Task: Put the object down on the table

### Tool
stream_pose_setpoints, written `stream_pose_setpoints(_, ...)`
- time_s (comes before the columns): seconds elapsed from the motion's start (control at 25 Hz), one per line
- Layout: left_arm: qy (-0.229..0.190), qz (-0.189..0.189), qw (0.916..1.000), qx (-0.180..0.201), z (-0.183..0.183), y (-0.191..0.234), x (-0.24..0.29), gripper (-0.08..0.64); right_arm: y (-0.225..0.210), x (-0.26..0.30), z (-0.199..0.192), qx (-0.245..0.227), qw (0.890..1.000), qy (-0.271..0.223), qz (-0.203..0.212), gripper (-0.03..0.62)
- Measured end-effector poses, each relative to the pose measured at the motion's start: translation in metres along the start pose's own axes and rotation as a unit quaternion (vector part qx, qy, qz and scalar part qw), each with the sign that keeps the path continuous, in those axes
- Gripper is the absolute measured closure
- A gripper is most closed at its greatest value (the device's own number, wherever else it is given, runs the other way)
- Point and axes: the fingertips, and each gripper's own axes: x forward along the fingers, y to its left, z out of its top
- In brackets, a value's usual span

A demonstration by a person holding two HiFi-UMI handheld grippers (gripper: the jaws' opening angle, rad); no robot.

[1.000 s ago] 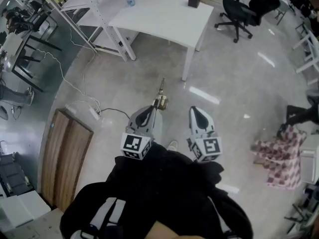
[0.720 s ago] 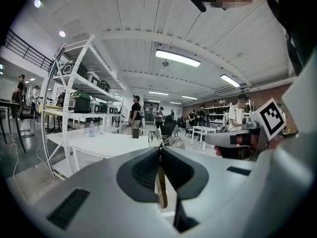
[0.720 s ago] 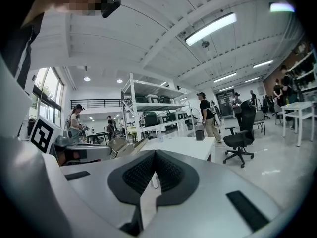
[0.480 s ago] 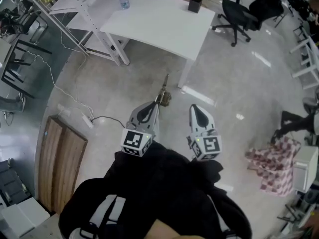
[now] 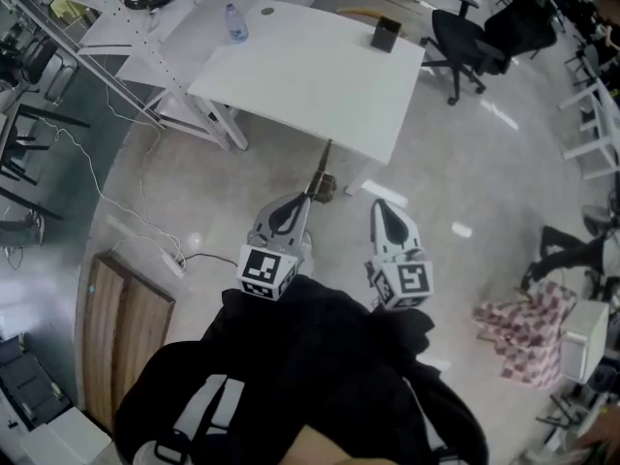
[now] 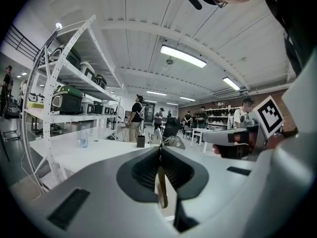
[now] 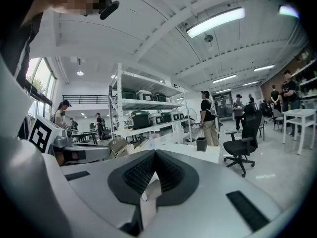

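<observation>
Two grippers are held above the floor, just short of the white desk [image 5: 291, 76].
A bottle [image 5: 233, 22] is noted at the desk's far left corner. The left gripper [image 5: 301, 201] is clamped on a thin, stick-like object [image 5: 322, 168], which projects forward with its tip seen against the desk's near edge, not laid on it. The right gripper [image 5: 379, 213] is recorded with jaws pressed together, nothing between them. A black box [image 5: 386, 35] is seen at the desk's far right edge, with an office chair [image 5: 465, 29] beyond it.
</observation>
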Motion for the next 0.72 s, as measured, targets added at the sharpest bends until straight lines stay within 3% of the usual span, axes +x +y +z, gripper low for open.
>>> stream_pose_setpoints(0.36, 0.000, -0.030, 0.9996, 0.002, 0.019, 0.060, 0.053, 0.548, -0.012, 0.078, 0.016, 0.003, 0.999, 0.014, -0.031, 0.591)
stream_pose_setpoints(0.52, 0.005, -0.039, 0.9992, 0.013, 0.017, 0.074, 0.070, 0.548, -0.019, 0.096, 0.013, 0.011, 0.999, 0.023, -0.047, 0.591)
stream_pose_setpoints(0.72, 0.008, -0.040, 0.9992, -0.003, 0.022, 0.086, 0.085, 0.548, -0.027, 0.111, 0.009, 0.024, 0.998, 0.030, -0.057, 0.591)
